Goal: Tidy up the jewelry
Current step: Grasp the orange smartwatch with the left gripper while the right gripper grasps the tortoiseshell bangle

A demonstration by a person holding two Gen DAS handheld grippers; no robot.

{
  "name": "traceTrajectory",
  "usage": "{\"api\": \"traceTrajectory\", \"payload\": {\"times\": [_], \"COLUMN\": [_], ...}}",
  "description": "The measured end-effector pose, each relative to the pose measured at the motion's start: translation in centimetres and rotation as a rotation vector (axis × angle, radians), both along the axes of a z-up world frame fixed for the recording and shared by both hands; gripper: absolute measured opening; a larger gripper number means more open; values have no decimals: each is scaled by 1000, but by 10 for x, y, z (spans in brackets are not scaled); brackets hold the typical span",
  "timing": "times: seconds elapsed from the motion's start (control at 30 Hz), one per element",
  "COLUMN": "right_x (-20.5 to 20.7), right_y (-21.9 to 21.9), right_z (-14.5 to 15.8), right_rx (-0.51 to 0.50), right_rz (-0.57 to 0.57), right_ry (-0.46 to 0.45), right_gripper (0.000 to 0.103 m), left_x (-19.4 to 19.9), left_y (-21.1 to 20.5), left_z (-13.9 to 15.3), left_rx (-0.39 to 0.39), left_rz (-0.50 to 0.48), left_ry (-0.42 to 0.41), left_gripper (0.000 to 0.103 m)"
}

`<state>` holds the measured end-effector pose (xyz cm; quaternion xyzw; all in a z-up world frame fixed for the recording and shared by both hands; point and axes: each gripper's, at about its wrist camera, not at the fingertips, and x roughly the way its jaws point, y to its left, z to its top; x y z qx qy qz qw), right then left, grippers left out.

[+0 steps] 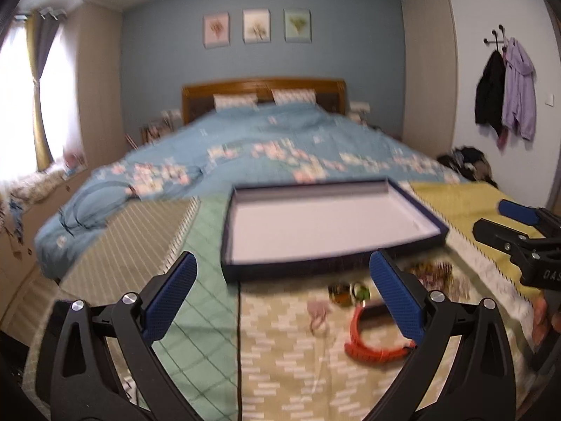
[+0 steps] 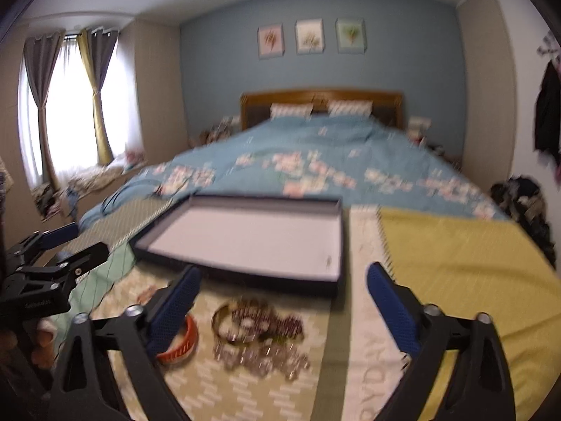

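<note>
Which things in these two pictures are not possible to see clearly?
- Jewelry pile, right wrist view: motion blur, single pieces not told apart.
- Orange bangle, left wrist view: partly behind a left tongs finger.
- Small items before the tray, left view: blurred.

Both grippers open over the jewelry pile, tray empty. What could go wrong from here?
1. The bracelets and chains lie heaped and overlapping; a pinch may lift several tangled pieces at once.
2. The orange bangle sits right against the right gripper's left finger, so it may get nudged.
3. The tray rests on soft bedding, so it may tip or slide when loaded.
</note>
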<state>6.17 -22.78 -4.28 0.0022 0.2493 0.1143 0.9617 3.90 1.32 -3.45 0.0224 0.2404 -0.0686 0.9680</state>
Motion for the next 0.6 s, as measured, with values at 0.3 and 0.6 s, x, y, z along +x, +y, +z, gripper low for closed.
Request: {"api": "traceTrajectory", "payload": {"times": [0.3,0.6], "right_x": [23,41], "right_y": [4,10], "right_z": [-30,-43], "right_rx": [23,68], "right_rz": [70,124], "right_ry": [228,359], "right_gripper": [38,32], "left_x": [22,27], "left_y": [-8,-33], "left_z": [-27,-49], "left_rx": [-9,-34], "left_rz": [-160,-300], "left_ry": [149,281], "left_gripper": [86,58]}}
